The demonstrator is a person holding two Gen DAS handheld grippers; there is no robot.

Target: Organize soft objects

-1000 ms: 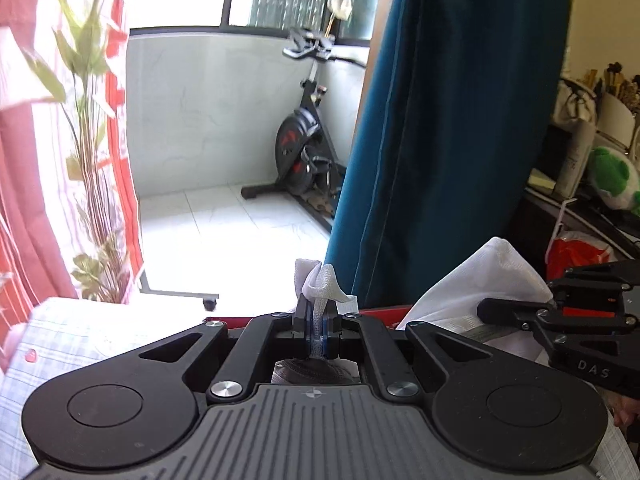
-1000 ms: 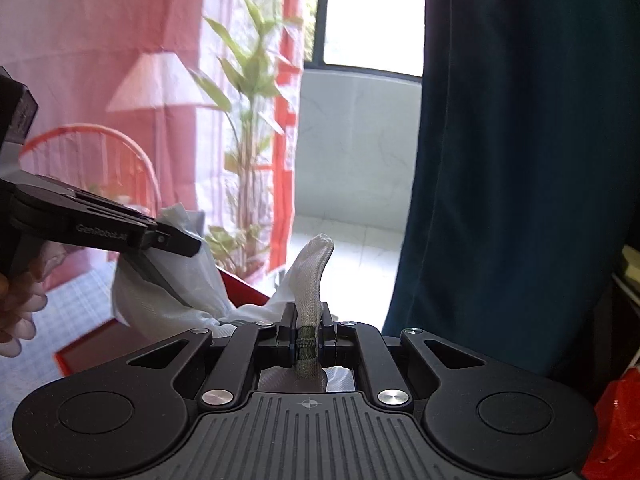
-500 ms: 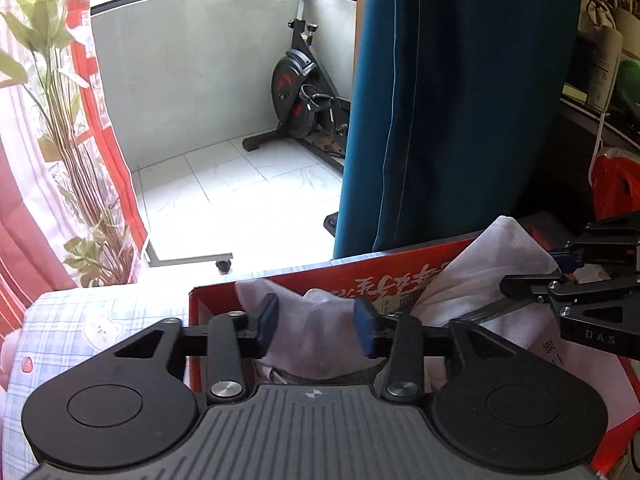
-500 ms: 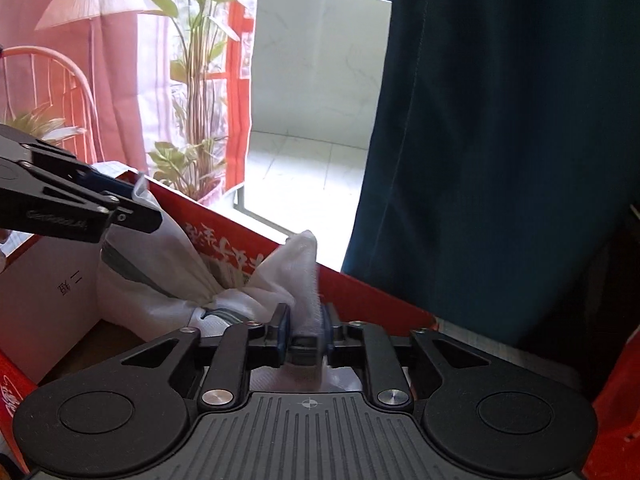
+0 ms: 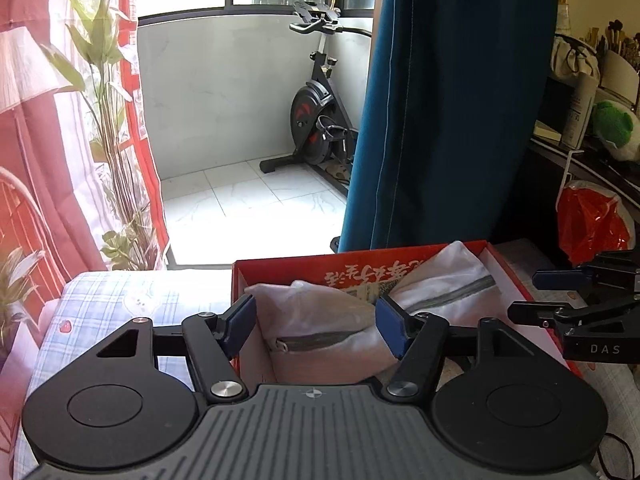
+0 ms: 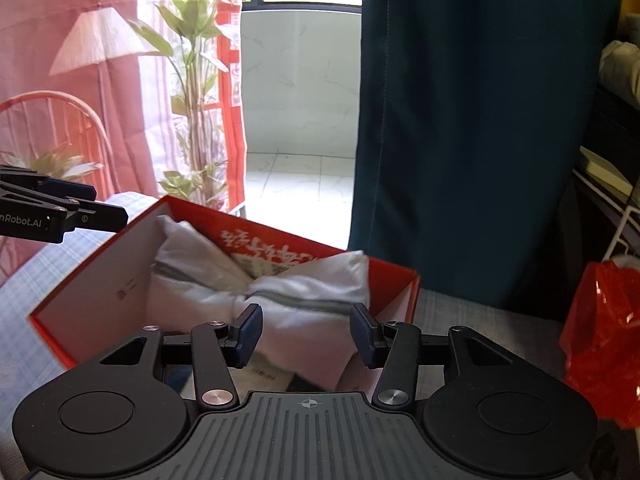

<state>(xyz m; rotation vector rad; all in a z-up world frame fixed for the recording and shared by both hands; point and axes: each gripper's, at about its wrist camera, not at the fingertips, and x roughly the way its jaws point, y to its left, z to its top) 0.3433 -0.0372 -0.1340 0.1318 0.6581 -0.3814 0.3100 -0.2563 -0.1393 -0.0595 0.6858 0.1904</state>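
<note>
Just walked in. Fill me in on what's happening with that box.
A person holding a gripper in each hand is packing a white zippered mesh bag into an open red cardboard box on a checked blue cloth. The bag lies slumped inside the box. The left gripper and the right gripper both have their jaws opening, the pads clear of the fabric, so neither grips the bag now.
</note>
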